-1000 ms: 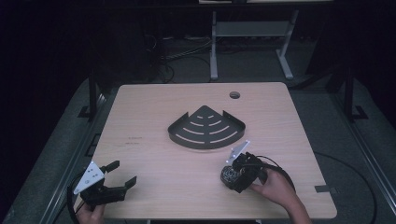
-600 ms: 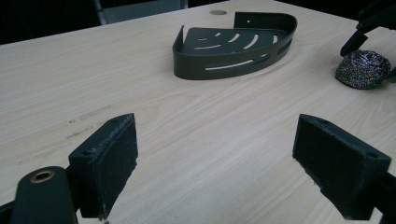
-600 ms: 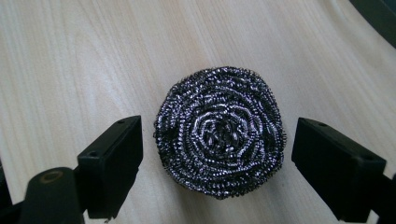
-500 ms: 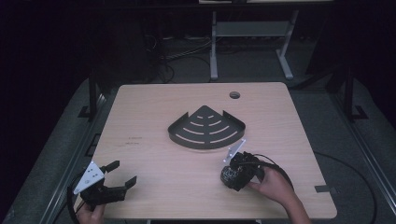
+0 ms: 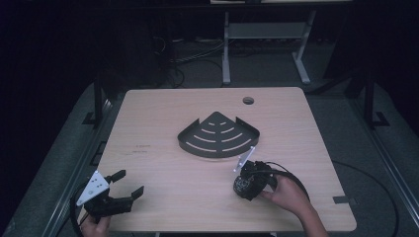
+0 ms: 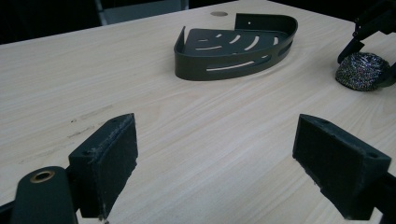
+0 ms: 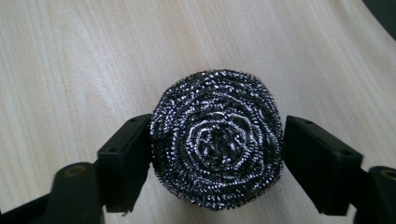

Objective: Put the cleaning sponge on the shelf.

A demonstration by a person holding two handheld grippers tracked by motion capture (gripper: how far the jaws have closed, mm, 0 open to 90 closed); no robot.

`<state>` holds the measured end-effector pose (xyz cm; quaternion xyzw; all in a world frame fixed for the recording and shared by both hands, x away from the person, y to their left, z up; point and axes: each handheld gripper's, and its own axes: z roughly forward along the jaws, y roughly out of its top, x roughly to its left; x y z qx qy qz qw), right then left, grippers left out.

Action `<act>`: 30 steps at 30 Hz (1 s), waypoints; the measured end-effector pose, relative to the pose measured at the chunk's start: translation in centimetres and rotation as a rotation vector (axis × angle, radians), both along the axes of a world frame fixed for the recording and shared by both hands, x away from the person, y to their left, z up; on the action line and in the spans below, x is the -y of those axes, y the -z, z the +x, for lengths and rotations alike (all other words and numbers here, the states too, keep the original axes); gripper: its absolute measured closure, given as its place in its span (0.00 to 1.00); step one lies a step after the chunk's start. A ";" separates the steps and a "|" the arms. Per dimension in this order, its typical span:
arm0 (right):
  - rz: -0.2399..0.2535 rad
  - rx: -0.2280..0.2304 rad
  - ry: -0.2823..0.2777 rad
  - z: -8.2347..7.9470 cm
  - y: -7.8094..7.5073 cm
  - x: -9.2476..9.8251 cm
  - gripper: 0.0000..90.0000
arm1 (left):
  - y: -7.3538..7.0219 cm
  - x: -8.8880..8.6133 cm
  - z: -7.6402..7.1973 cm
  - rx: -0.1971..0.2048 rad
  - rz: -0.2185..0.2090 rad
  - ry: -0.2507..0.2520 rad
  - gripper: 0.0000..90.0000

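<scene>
Table: dark slotted corner basket at centre. My right gripper straddles the steel scourer near the basket; its own view shows both pads touching. My left gripper spread wide, holding nothing.

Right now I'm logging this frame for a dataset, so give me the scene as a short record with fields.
surface: wooden table with a round hole near its far edge
rack: dark slotted corner shelf, flat on the table, holding nothing
scourer: steel wool ball on the table, near side of the rack
right gripper: jaws on either side of the scourer, touching its sides
left gripper: jaws wide apart, holding nothing, at the near left corner
</scene>
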<state>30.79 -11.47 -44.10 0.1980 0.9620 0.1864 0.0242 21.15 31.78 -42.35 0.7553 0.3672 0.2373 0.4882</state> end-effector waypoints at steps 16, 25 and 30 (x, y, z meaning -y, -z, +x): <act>-0.012 -0.013 -0.030 0.1 -0.3 -0.4 0.37 | 0.0 0.0 -0.1 0.000 0.000 -0.001 0.15; -0.014 -0.016 -0.046 0.6 -1.4 -0.6 0.37 | 0.0 0.0 -0.1 -0.001 0.000 -0.001 0.15; -0.008 -0.013 -0.054 1.0 -2.3 -0.8 0.37 | -0.1 0.0 -0.1 0.000 -0.003 -0.002 0.15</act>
